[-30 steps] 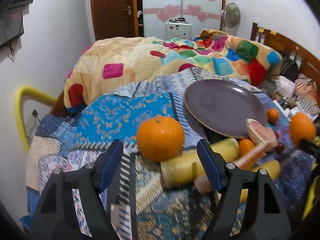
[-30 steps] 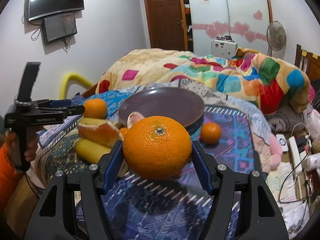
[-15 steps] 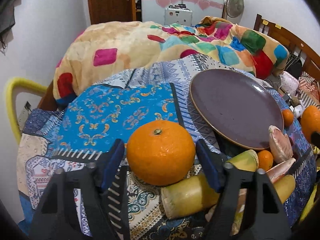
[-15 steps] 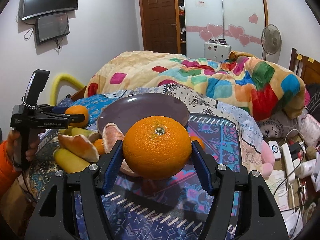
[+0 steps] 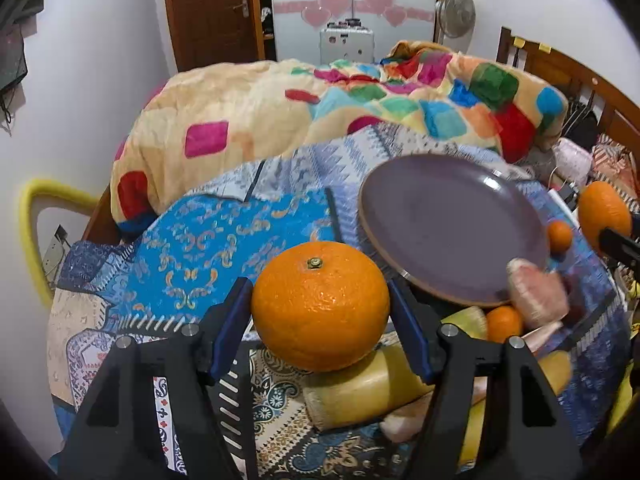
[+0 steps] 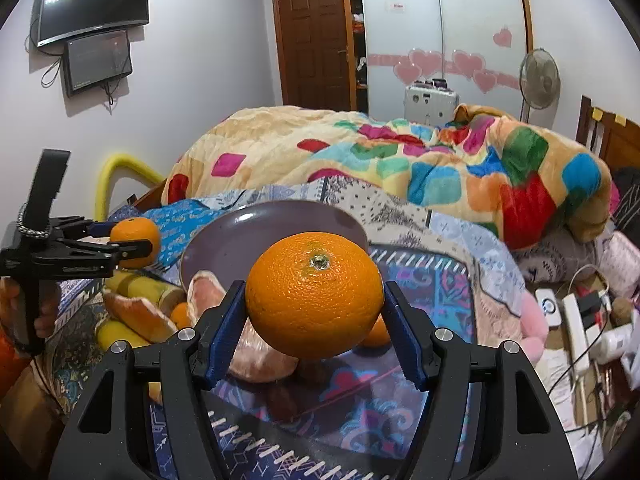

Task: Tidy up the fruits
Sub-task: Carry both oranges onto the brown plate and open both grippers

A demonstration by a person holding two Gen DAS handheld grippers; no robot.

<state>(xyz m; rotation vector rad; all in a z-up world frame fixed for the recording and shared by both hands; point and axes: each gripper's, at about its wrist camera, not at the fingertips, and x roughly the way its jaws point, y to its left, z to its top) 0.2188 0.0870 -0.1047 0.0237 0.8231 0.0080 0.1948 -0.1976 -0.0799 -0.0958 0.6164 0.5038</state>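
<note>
My left gripper [image 5: 320,312] is shut on a large orange [image 5: 320,306] and holds it above the patterned cloth, left of the purple plate [image 5: 448,228]. My right gripper [image 6: 314,320] is shut on another large orange [image 6: 314,294], held in front of the same plate [image 6: 256,240]. In the right wrist view the left gripper [image 6: 136,246] and its orange [image 6: 134,236] show at the left. The right gripper's orange also shows at the right edge of the left wrist view [image 5: 602,210].
On the cloth near the plate lie sugarcane pieces [image 5: 360,390], pomelo segments [image 6: 256,354] [image 5: 536,294] and small tangerines [image 5: 559,236] [image 5: 503,322]. A colourful blanket [image 5: 320,112] lies behind. A power strip and cables [image 6: 576,320] lie at the right.
My left gripper closed on its orange and lifted it off the sugarcane. My right gripper carried its orange closer to the plate.
</note>
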